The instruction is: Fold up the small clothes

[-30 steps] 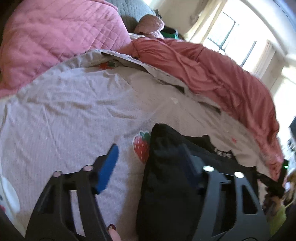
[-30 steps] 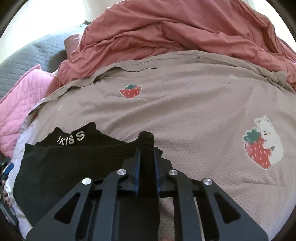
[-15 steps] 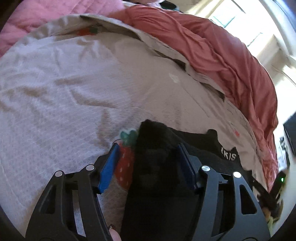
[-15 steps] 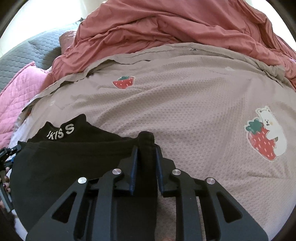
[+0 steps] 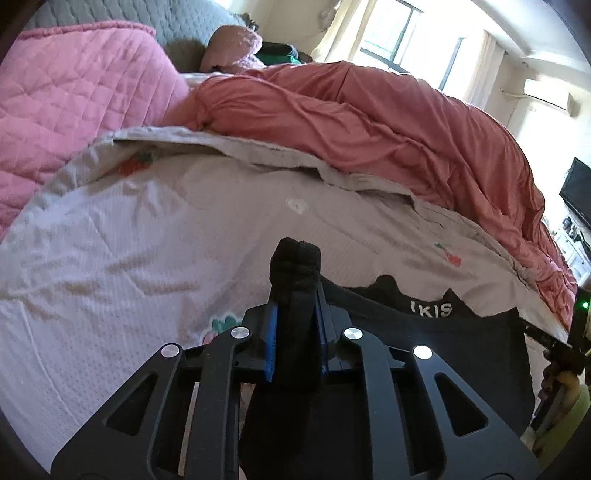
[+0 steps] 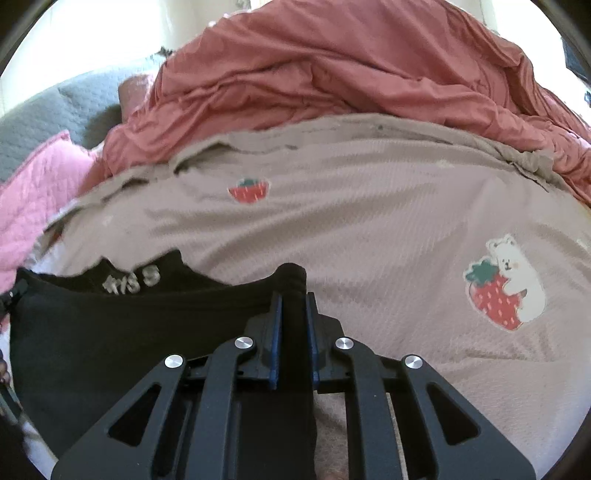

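While both grippers clamp the black garment [image 5: 424, 354], only the right wrist view shows the bear patch [image 6: 506, 280].

Bright daylight via window [image 5: 402, 33], blown-out glare, fisheye edges, slight blur

L gripper [image 5: 294, 306] closing on blk garment [image 5: 424, 354]

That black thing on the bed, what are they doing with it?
A person is folding a small black garment on a bed covered by a beige strawberry-print blanket. The left gripper is closing its jaws on a bunched corner at one end, and the right gripper is closing on the corner at the other end. The cloth is stretched between them, not yet folded over.
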{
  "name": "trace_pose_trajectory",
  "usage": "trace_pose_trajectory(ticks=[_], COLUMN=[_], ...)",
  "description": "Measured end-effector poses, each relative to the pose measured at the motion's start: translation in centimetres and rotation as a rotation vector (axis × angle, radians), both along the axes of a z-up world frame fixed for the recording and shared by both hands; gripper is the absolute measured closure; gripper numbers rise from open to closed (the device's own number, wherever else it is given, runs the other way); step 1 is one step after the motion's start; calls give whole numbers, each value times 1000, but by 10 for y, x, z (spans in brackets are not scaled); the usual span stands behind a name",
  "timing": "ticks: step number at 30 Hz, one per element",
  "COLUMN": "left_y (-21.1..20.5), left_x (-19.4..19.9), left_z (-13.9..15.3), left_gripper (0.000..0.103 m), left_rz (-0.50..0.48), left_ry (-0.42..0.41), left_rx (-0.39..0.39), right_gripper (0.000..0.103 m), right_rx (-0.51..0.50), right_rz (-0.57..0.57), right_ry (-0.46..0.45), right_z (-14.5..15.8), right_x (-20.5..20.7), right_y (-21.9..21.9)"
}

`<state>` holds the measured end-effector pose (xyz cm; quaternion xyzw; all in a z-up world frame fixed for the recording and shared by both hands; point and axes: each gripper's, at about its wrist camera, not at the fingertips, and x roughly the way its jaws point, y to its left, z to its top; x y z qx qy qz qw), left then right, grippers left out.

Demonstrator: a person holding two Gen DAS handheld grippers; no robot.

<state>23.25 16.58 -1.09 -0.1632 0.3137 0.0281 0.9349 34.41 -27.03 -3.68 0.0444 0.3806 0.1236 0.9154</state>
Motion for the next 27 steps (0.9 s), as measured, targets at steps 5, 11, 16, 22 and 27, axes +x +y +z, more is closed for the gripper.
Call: trace_pose_trajectory(ticks=[5, 11, 16, 22, 27], left_y=[1, 15, 38, 52, 53], left_x=[7, 28, 32, 12, -11], left_z=[-1, -34, -55, -37, -6], left_gripper=[94, 94, 68, 63, 51], left_rz=[39, 46, 73, 145, 170], left_ry=[0, 95, 166, 93, 19], left_rx=[42, -15, -140, -179, -154], right_gripper=[94, 103, 103, 98, 61], right_rx=[8, -29, 9, 5, -36], right_rz=[-18, -89, -142, -104, -6], right_ry=[-3, 92, 137, 18, -20], right_z=[2, -23, -33, 1, 15], right_x=[13, 34, 30, -7, -15], right_y=[2, -6, -25, -21, 1])
